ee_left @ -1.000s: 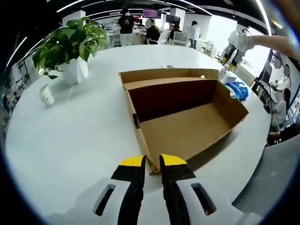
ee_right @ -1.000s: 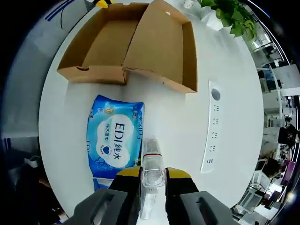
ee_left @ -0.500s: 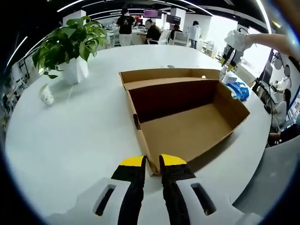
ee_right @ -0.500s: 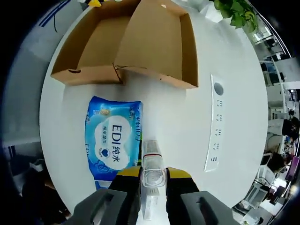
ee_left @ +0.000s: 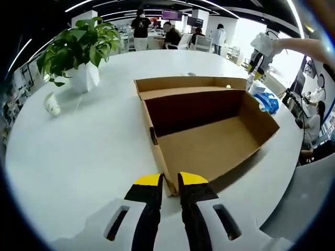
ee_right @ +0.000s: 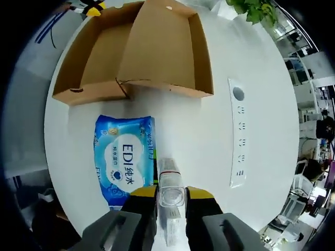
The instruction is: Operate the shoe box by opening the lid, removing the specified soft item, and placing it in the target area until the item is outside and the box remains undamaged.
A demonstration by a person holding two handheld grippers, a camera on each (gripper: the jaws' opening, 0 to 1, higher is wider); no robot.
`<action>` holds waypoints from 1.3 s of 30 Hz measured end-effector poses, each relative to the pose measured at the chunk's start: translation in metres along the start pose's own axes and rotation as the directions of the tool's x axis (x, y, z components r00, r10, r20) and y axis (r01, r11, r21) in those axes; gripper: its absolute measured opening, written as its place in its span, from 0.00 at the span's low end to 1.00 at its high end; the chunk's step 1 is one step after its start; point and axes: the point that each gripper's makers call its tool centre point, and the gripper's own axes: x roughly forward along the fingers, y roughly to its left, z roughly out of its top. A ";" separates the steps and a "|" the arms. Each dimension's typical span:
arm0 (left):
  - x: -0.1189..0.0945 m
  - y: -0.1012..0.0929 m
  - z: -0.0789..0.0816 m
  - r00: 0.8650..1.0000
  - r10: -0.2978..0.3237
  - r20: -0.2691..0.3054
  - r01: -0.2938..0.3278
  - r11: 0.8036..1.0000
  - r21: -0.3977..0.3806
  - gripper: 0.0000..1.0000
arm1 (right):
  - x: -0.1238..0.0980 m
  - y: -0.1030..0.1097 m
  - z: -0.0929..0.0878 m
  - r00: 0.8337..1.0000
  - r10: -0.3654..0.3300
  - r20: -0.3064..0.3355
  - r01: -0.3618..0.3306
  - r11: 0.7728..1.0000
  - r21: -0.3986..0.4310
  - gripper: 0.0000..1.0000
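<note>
Holding the shoe box (ee_left: 209,125) corner steady, the left tool (ee_left: 168,183) grips the cardboard wall while the right tool (ee_right: 171,191) stays clamped on a clear plastic bottle (ee_right: 171,201). The box lies open and empty; the blue wipes pack (ee_right: 124,159), reading "EDI", rests on the white table (ee_right: 209,136) just beside it. Easing off gently should spare the cardboard.

Open box on the table, pack outside it

I see the shoe box (ee_right: 133,52) on the table (ee_right: 209,136), the wipes pack (ee_right: 124,159) just before it, a potted plant (ee_left: 78,52) well left.
</note>
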 end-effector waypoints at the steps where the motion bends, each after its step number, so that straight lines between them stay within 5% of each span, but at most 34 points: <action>1: 0.000 0.000 0.000 1.000 0.001 -0.002 -0.001 1.000 0.000 0.10 | 0.000 -0.001 0.000 1.000 -0.005 0.002 0.005 1.000 0.001 0.20; 15: 0.000 0.000 0.001 0.999 0.030 -0.018 -0.031 0.999 -0.023 0.07 | -0.008 -0.008 0.004 0.998 -0.025 0.052 0.024 0.999 0.023 0.29; 23: 0.000 -0.001 -0.001 0.999 0.039 -0.016 -0.039 0.999 -0.032 0.06 | -0.021 -0.017 0.034 0.978 -0.047 0.202 0.015 0.987 0.158 0.30; 30: 0.000 0.001 -0.001 0.999 0.047 -0.023 -0.048 0.998 -0.043 0.05 | -0.022 -0.021 0.065 0.950 -0.083 0.301 -0.012 0.954 0.299 0.29; 39: 0.001 0.003 -0.001 0.998 0.057 -0.026 -0.058 0.998 -0.038 0.04 | -0.005 -0.020 0.105 0.908 -0.148 0.392 -0.075 0.863 0.499 0.26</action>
